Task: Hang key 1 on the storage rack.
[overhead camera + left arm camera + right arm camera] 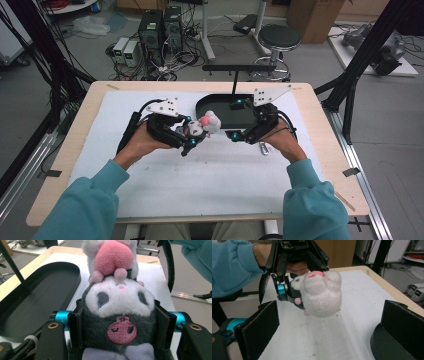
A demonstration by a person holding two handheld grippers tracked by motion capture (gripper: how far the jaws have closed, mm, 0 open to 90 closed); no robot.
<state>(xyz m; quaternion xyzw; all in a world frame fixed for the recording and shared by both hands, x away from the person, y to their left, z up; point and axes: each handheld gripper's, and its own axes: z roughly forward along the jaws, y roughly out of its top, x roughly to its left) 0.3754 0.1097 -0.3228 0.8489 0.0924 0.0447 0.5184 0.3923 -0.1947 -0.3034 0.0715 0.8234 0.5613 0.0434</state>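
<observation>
The left gripper [189, 135] has its 2 jaws clamped on the dark head of the plush toy [202, 126], lifting it clear of the white mat [210, 180], probably so it can go to the black tray [227, 114] just beyond. The toy's long axis runs away from that gripper, pale end toward the right gripper [239, 134], whose jaws stand apart and empty.
</observation>
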